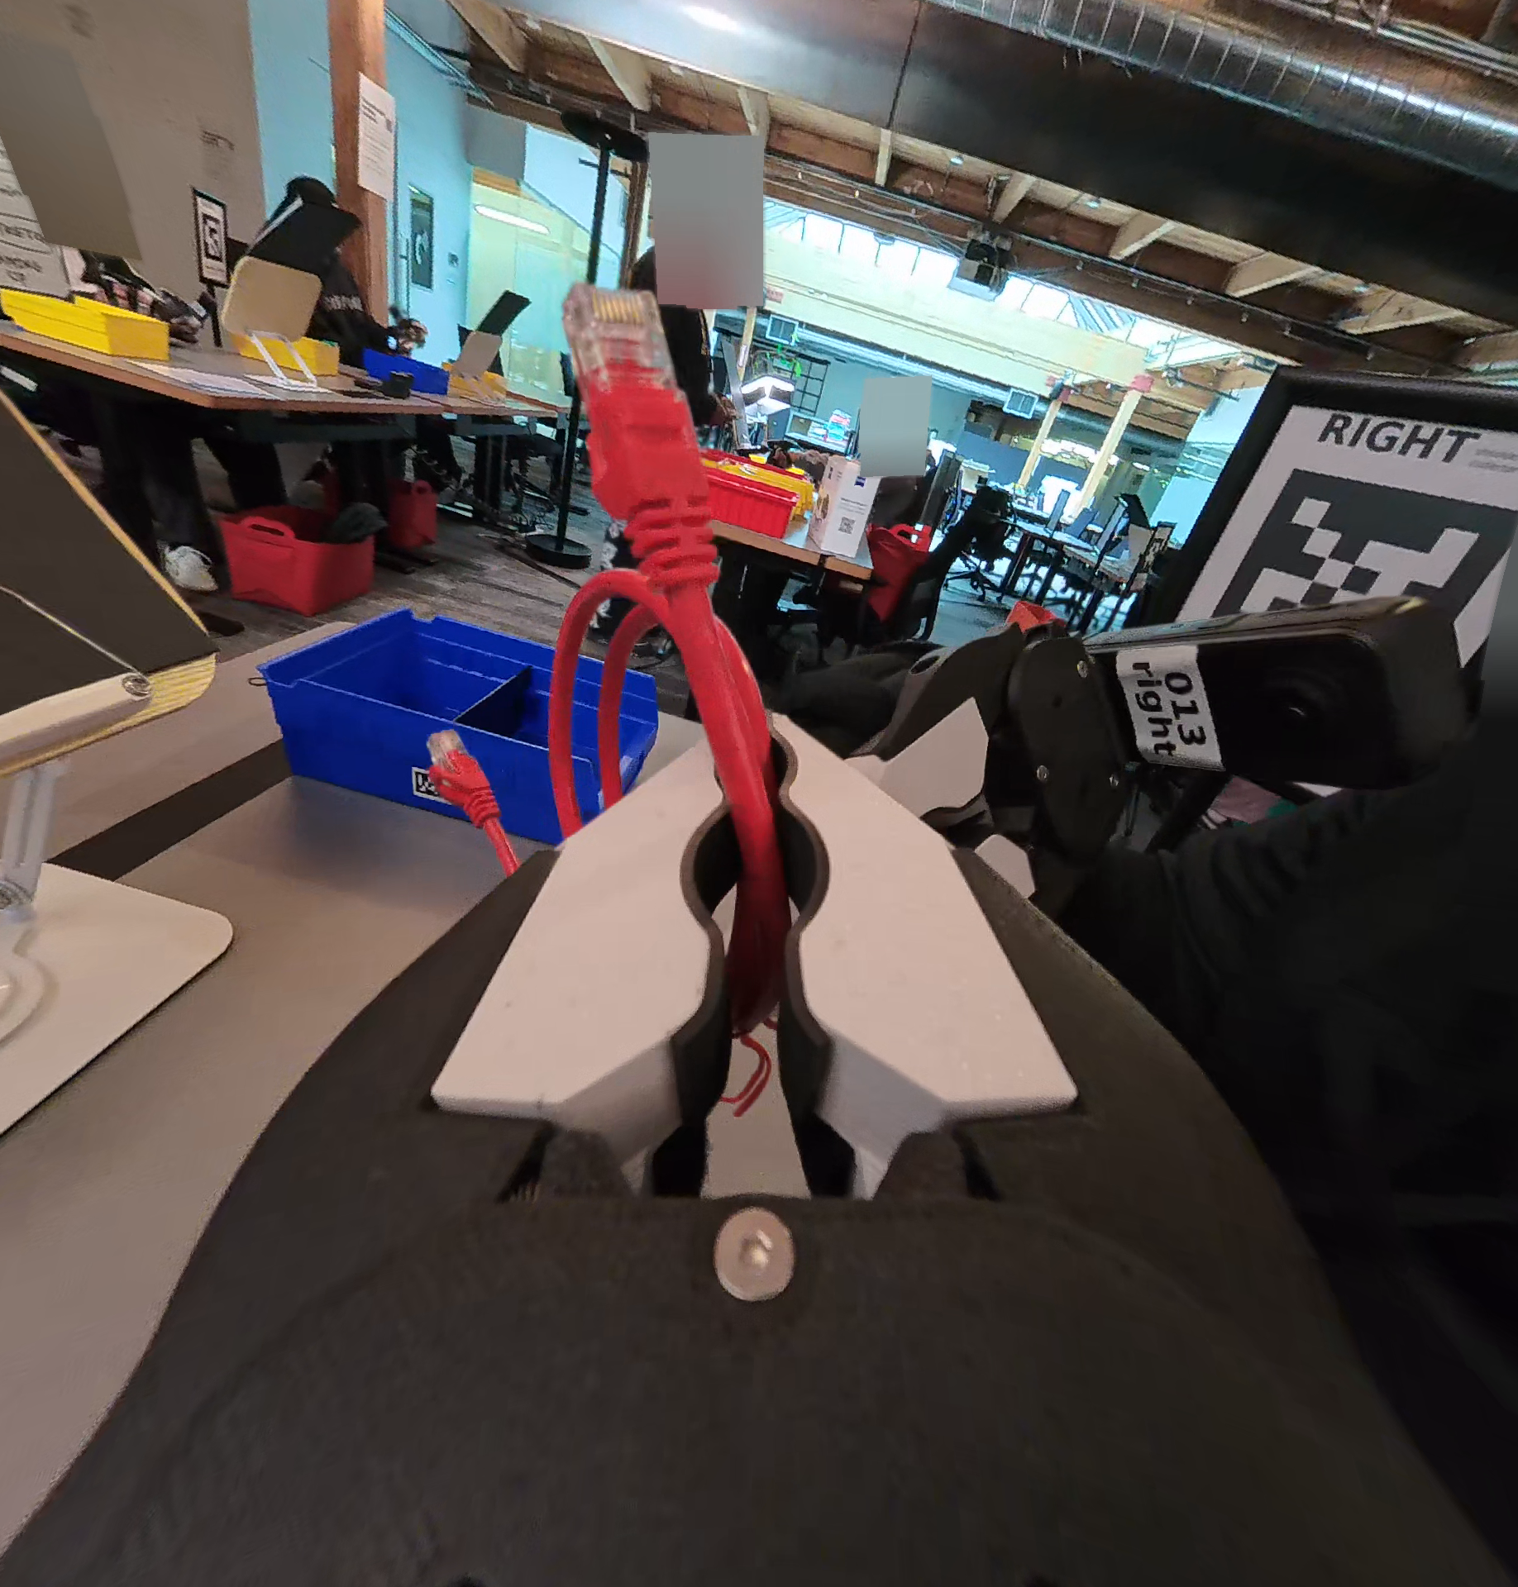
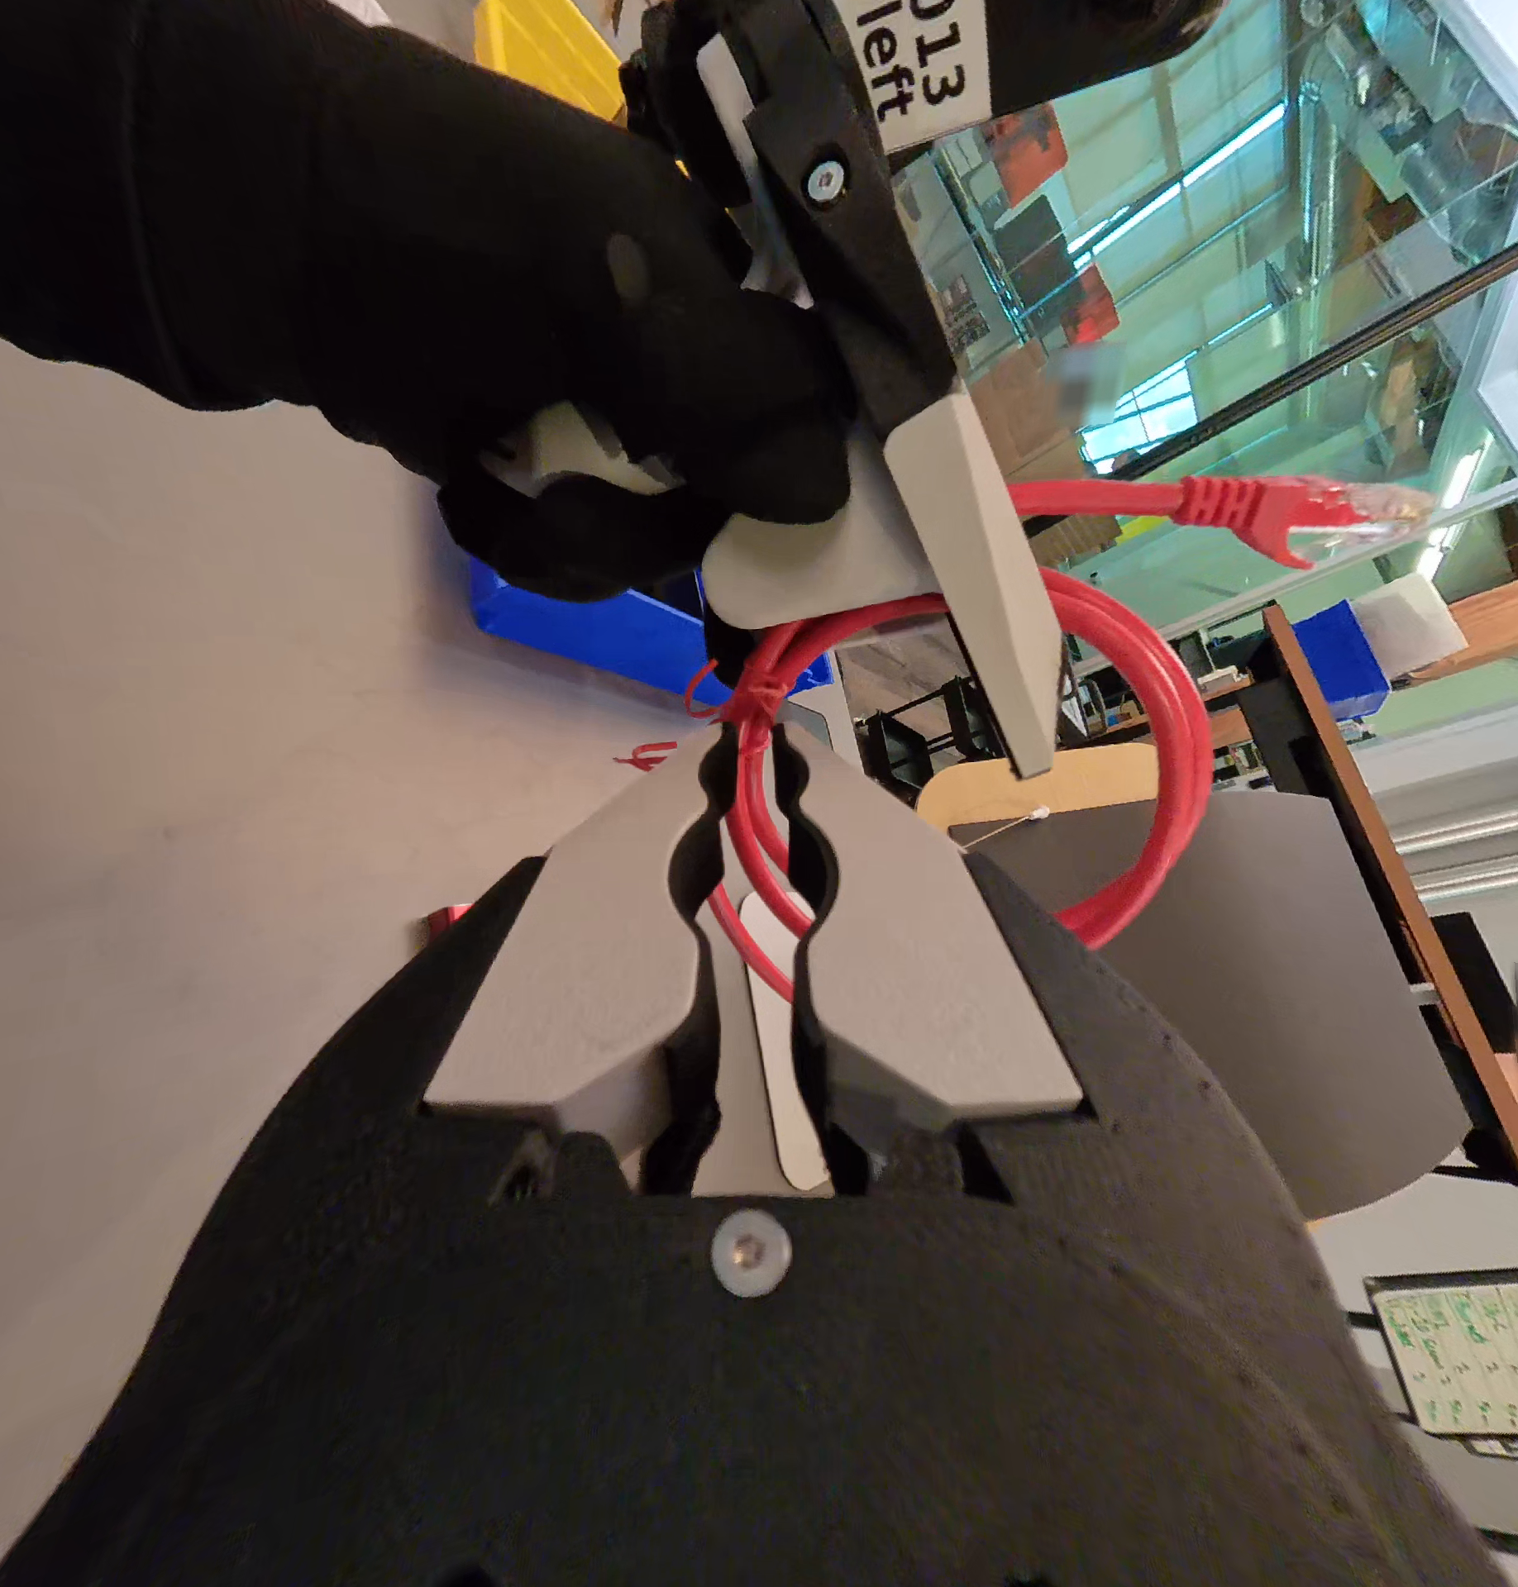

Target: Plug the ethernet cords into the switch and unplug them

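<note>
My left gripper is shut on a coiled red ethernet cord, held above the grey table. One clear plug sticks up past the fingertips. The other plug hangs low to the left. In the right wrist view, my right gripper is shut on the cord's loops, just below a red twist tie that binds them. The left gripper's finger, held by a black-gloved hand, sits right above. The switch is not in view.
A blue bin stands on the table behind the cord. A tablet stand with a white base is at the left. The right gripper's body is close on the right. Tables with yellow and red bins stand farther back. One gripper's finger ends stand about 6 cm off the other's.
</note>
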`<move>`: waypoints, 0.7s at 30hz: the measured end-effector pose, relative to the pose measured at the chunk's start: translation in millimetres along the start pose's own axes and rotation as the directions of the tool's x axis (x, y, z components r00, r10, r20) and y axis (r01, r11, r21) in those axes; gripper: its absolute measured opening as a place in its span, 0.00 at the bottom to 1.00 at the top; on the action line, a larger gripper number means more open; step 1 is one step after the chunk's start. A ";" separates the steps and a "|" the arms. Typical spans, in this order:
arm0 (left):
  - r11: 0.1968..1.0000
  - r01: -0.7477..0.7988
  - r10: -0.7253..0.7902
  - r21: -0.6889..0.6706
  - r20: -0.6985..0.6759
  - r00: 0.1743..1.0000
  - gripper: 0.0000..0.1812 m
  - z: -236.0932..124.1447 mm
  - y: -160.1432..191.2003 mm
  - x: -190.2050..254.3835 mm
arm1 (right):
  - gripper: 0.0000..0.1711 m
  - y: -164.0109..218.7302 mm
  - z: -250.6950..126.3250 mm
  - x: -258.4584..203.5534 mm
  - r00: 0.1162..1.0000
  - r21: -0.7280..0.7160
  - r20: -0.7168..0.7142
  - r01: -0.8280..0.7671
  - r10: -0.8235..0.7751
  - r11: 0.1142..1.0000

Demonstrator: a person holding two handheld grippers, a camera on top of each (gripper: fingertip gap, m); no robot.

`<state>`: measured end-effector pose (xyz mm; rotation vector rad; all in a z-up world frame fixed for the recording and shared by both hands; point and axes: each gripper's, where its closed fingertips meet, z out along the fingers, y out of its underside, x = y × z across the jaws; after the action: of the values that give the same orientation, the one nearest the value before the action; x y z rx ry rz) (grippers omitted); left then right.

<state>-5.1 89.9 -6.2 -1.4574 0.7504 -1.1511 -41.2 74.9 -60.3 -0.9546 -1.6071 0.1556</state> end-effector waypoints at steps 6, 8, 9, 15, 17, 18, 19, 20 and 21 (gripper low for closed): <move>0.999 0.019 -0.020 -0.035 -0.033 0.999 0.00 4.0 5.9 4.5 | 0.04 -4.3 -2.6 -4.1 0.999 0.022 0.007 0.050 -0.050 0.998; 0.998 0.026 -0.028 -0.056 -0.040 0.999 0.00 5.4 10.1 4.4 | 0.04 -3.9 -2.0 -6.9 0.997 0.013 0.009 0.081 -0.081 0.997; 0.998 0.031 -0.034 -0.055 -0.044 0.998 0.00 5.2 10.4 4.2 | 0.04 -3.9 -1.8 -7.6 0.996 0.012 0.011 0.083 -0.083 0.996; 0.997 0.043 -0.047 -0.064 -0.070 0.996 0.00 7.5 13.3 7.3 | 0.00 -2.9 -2.5 -10.3 0.998 0.003 0.047 0.038 -0.038 0.999; 0.998 0.034 -0.036 -0.054 -0.048 0.998 0.00 6.8 12.1 3.9 | 0.00 -1.6 -1.9 -9.6 0.999 -0.002 0.050 0.015 -0.015 1.000; 0.999 0.023 -0.024 -0.050 -0.031 0.999 0.00 6.4 11.8 1.9 | 0.00 -1.4 -2.2 -9.1 0.999 -0.004 0.053 0.004 -0.004 1.000; 0.999 0.010 -0.011 -0.044 -0.011 1.000 0.00 5.9 10.7 -0.3 | 0.00 -1.6 -2.9 -8.5 0.998 -0.003 0.057 -0.010 0.010 1.000; 0.999 -0.004 0.005 -0.036 0.014 1.000 0.00 5.1 9.4 -3.1 | 0.00 -2.5 -4.1 -7.4 0.998 0.000 0.061 -0.030 0.030 1.000; 1.000 -0.015 0.016 -0.027 0.039 0.999 0.00 3.9 7.4 -6.1 | 0.00 -3.6 -5.3 -5.6 0.997 0.002 0.062 -0.052 0.052 0.999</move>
<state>-2.5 95.2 -14.7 -1.4897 0.7514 -1.1012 -38.6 66.8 -60.9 -0.9981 -1.6393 0.2258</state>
